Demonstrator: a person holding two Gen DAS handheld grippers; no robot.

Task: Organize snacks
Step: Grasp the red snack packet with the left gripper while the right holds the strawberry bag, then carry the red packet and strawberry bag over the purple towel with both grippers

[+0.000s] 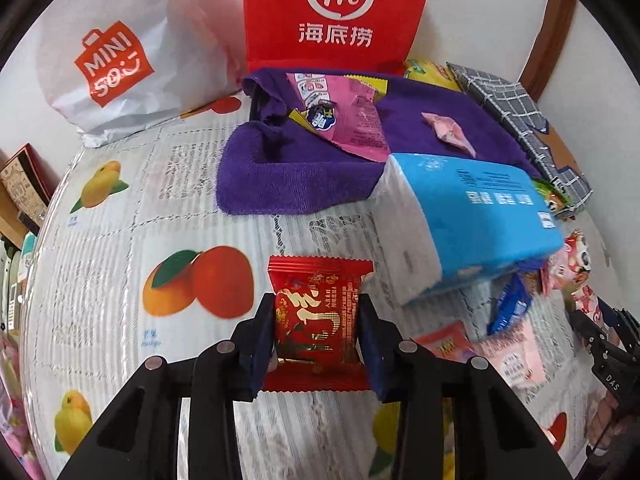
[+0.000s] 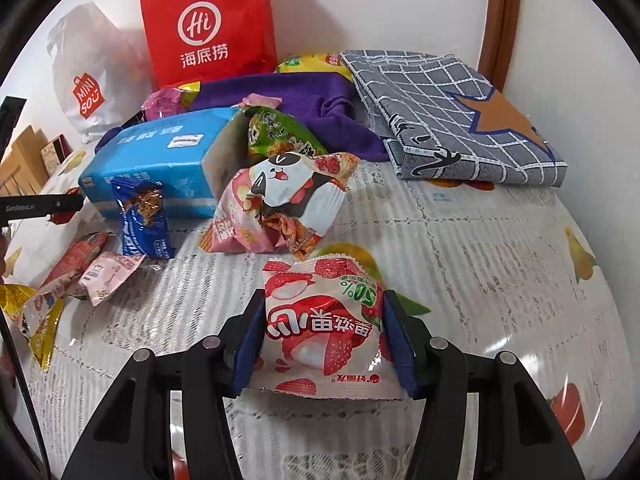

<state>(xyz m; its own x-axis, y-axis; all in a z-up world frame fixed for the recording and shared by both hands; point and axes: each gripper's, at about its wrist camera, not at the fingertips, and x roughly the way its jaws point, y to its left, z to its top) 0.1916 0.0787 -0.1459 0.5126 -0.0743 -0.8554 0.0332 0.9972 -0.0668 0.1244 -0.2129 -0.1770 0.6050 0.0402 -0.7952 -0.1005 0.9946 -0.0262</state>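
Note:
In the left wrist view my left gripper [image 1: 316, 300] is shut on a small red snack packet with gold lettering [image 1: 320, 276], its pads pressing both sides just above the fruit-print tablecloth [image 1: 120, 240]. My right gripper [image 2: 324, 300] is shut on a white and red lychee candy packet [image 2: 320, 332]. More snacks lie ahead of it: a panda-print packet [image 2: 288, 188], a blue bar [image 2: 142, 216], a green packet [image 2: 280, 132] and small pink packets [image 2: 104, 276] at the left. The right gripper's body [image 1: 604, 344] shows at the left wrist view's right edge.
A blue tissue pack [image 1: 472, 216] lies tilted on a purple towel [image 1: 304, 172] that carries a pink packet [image 1: 352, 120]. A red paper bag [image 1: 340, 12] and a white shopping bag [image 1: 116, 52] stand at the back wall. A folded checked cloth [image 2: 460, 112] lies at the back right.

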